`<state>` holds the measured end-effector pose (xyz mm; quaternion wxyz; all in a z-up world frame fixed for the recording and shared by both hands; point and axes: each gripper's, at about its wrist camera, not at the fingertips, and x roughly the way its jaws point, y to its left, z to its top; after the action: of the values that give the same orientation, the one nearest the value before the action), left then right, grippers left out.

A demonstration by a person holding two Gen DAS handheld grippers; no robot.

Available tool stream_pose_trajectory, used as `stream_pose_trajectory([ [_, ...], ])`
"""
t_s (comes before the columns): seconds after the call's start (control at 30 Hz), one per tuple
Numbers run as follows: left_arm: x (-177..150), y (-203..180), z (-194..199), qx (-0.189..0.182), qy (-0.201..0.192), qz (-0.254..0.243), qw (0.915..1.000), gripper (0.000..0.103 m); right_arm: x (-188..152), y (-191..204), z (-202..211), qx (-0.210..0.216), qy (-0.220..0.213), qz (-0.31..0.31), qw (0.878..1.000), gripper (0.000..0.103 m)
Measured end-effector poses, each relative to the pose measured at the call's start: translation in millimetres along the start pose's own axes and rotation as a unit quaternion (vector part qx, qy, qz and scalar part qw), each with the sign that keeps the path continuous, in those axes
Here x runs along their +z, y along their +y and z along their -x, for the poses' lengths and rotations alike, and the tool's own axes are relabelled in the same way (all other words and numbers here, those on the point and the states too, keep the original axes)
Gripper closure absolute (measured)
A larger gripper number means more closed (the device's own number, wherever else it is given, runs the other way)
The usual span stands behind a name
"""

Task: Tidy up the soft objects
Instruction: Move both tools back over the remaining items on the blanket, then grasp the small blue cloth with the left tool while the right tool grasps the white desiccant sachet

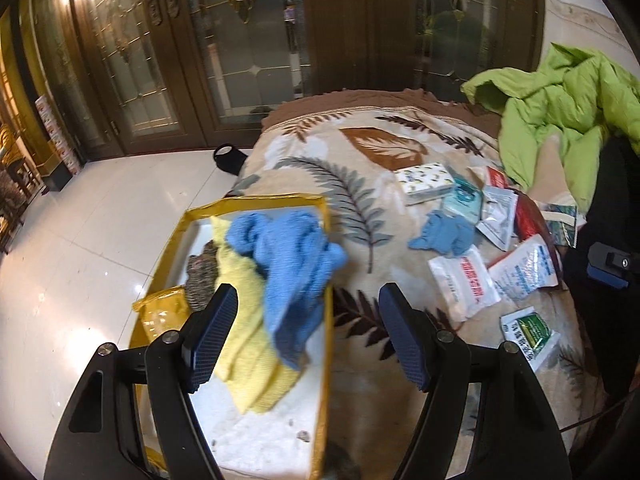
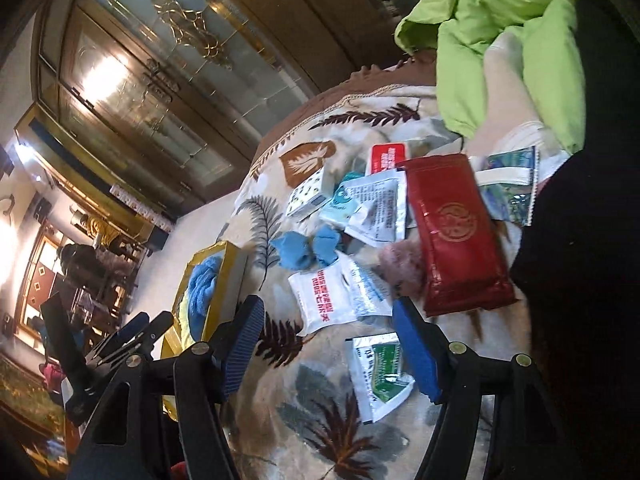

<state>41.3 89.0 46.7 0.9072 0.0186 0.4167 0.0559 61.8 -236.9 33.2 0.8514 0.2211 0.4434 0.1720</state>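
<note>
Yellow-trimmed storage box (image 1: 256,204) sits at the left edge of the leaf-print blanket (image 1: 360,152), open top facing up, so soft items can drop straight in. Inside, left to right: a speckled grey knit piece (image 1: 202,276), a yellow towel (image 1: 248,340) laid lengthwise, and a blue towel (image 1: 288,256) heaped on top, one corner spilling over the right rim. Likely just dropped, not tucked yet.

Left gripper (image 1: 308,328) hangs over the box's near end, fingers spread wide, nothing between them. Reads as a post-release pose above the box.

Moving right on the blanket: a small blue cloth (image 1: 440,234), crumpled, loose, well apart from the box. Probably the next soft item to go in. Around it are sachets and packets: a patterned tissue pack (image 1: 426,182) behind, a white sachet with red print (image 1: 464,282) just in front, a green-and-white sachet (image 1: 528,332) nearer the camera. Not cloth, so they likely stay out.

Right gripper (image 2: 328,344) is low over the blanket near the green-and-white sachet, also spread and empty, pointed toward the blue cloth. A pinkish fuzzy item (image 2: 404,268) lies partly under a red foil pouch (image 2: 452,232); can't tell what it is, maybe another soft one. The pouch would need shifting first.

Far right, a lime-green jacket (image 1: 560,100) is bunched at the blanket's back corner.
</note>
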Motion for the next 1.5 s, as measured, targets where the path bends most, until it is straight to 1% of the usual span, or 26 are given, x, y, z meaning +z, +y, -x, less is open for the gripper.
stream_pose_trajectory([
  [0.17, 0.2, -17.7, -3.0, -0.008, 0.002, -0.015, 0.9999, 0.030, 1.3, -9.4, 4.6, -0.006, -0.005, -0.007, 1.000, 0.034],
  [0.3, 1.9, -22.9, -11.0, -0.016, 0.012, -0.010, 0.9997, 0.030, 6.0, -15.2, 2.6, -0.012, -0.002, -0.012, 1.000, 0.033],
  [0.37, 2.9, -27.0, -16.1, -0.023, 0.015, -0.007, 0.9996, 0.030, 8.6, -16.1, -0.5, -0.015, 0.000, -0.009, 1.000, 0.030],
  [0.53, 11.3, -42.6, -37.6, -0.055, 0.032, -0.001, 0.9979, 0.030, 12.5, -16.9, -14.4, -0.020, 0.017, -0.007, 1.000, 0.030],
  [0.63, 22.7, -52.6, -51.3, -0.071, 0.030, 0.004, 0.9970, 0.030, 14.2, -9.6, -30.4, -0.028, 0.037, 0.015, 0.999, 0.029],
  [0.8, 39.0, -67.8, -74.1, -0.106, 0.032, -0.011, 0.9938, 0.030, 15.5, 6.0, -56.7, -0.076, 0.050, 0.085, 0.992, 0.028],
  [0.87, 42.9, -72.7, -85.7, -0.114, 0.042, -0.023, 0.9924, 0.030, 16.6, 7.1, -67.5, -0.096, 0.056, 0.104, 0.988, 0.027],
  [0.97, 45.0, -77.3, -103.3, -0.120, 0.060, -0.029, 0.9905, 0.030, 17.3, 4.1, -80.7, -0.101, 0.069, 0.110, 0.986, 0.027],
  [1.03, 45.7, -79.3, -112.7, -0.126, 0.072, -0.028, 0.9891, 0.030, 15.9, 3.9, -87.8, -0.096, 0.076, 0.118, 0.985, 0.027],
  [1.17, 47.5, -83.2, -124.9, -0.139, 0.078, -0.024, 0.9870, 0.030, 10.6, 11.8, -97.7, -0.101, 0.080, 0.160, 0.979, 0.028],
  [1.2, 48.5, -85.5, -127.5, -0.144, 0.080, -0.024, 0.9861, 0.030, 9.9, 12.3, -99.1, -0.099, 0.081, 0.162, 0.979, 0.029],
  [1.23, 49.4, -87.7, -129.4, -0.146, 0.081, -0.026, 0.9856, 0.030, 9.9, 11.9, -100.8, -0.096, 0.083, 0.161, 0.979, 0.037],
  [1.27, 50.6, -90.1, -131.4, -0.150, 0.082, -0.028, 0.9848, 0.030, 9.9, 11.3, -102.7, -0.096, 0.085, 0.161, 0.979, 0.052],
  [1.33, 52.3, -97.2, -135.2, -0.164, 0.088, -0.033, 0.9819, 0.030, 9.6, 9.7, -106.2, -0.095, 0.090, 0.160, 0.978, 0.069],
  [1.37, 53.3, -99.4, -136.6, -0.169, 0.090, -0.035, 0.9810, 0.030, 9.2, 7.5, -108.0, -0.088, 0.095, 0.154, 0.980, 0.070],
  [1.5, 54.7, -112.5, -142.7, -0.189, 0.101, -0.052, 0.9754, 0.030, 7.3, 5.9, -108.4, -0.083, 0.095, 0.151, 0.980, 0.070],
])
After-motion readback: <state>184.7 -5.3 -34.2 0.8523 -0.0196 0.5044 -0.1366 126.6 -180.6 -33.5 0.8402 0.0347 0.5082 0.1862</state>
